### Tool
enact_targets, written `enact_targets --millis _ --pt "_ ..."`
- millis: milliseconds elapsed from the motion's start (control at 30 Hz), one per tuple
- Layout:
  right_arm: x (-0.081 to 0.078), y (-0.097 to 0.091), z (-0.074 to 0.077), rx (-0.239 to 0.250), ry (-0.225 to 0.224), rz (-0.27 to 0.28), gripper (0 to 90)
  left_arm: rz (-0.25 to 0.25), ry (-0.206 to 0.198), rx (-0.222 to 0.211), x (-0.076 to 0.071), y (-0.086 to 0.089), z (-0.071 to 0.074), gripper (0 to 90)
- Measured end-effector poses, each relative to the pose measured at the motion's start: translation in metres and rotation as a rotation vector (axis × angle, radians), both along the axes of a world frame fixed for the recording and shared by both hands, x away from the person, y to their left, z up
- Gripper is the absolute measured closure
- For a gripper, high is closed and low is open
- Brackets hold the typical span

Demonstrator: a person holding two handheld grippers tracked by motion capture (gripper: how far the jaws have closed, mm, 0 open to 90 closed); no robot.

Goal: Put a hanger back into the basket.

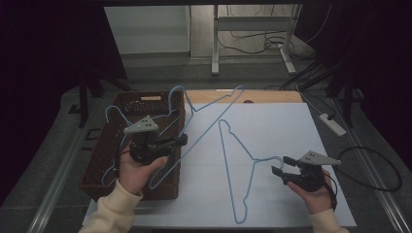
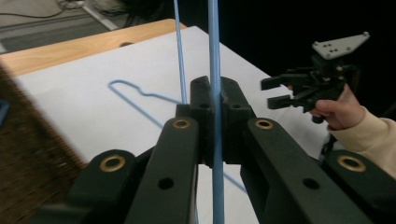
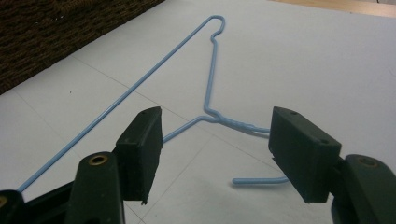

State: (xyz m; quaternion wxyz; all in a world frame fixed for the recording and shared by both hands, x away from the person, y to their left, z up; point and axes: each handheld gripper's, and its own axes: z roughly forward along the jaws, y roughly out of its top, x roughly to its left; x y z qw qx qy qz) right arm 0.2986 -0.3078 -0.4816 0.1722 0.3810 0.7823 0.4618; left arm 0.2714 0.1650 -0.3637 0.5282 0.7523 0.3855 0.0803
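The left gripper (image 1: 182, 141) had its fingers clenched on the wire of a blue hanger (image 1: 214, 109), held up over the brown wicker basket (image 1: 99, 150) and the near edge of the tabletop (image 1: 291, 131). In the left gripper view the wire (image 2: 214, 70) ran straight up between the closed fingers. A second blue hanger (image 1: 238, 165) lay flat on the white tabletop, its hook beside the right gripper (image 1: 281, 165), whose fingers stood released and empty. More blue wire showed inside the basket.

The hangers were thin, light and springy, likely slippery in a narrow grip, and prone to swing or snag on each other. A hold on a straight run of wire, or at the twisted neck (image 3: 219, 119) under the hook, would probably be steadiest.
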Motion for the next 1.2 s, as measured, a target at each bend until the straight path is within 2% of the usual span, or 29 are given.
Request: enact_targets --millis 67,100,267,433,467,767,1000,1200 --pt "0.0 0.0 0.0 -0.001 0.0 0.0 35.9 0.008 0.0 -0.002 0.0 0.005 0.0 85.6" --pt "0.0 0.001 0.0 -0.001 0.003 0.0 35.9 0.025 -0.002 -0.002 0.001 0.017 0.0 85.6" --pt "0.0 0.002 -0.001 -0.004 0.008 0.001 35.9 0.061 -0.003 0.005 0.003 0.037 -0.002 85.6" --pt "0.001 0.002 -0.001 -0.002 0.01 -0.001 35.9 0.106 0.0 0.028 0.006 0.063 -0.004 85.6" --pt "0.001 0.002 -0.001 -0.002 0.01 -0.001 35.9 0.106 0.0 0.028 0.006 0.063 -0.004 85.7" --pt "0.001 0.001 -0.002 -0.005 0.015 -0.004 35.9 0.153 0.02 0.072 0.008 0.102 -0.013 85.6" --pt "0.002 0.002 -0.002 -0.007 0.016 -0.001 35.8 0.18 0.035 0.083 0.009 0.119 -0.021 85.6" --pt "0.002 0.002 -0.003 -0.006 0.017 -0.003 35.8 0.194 0.061 0.117 0.016 0.129 -0.03 85.6"
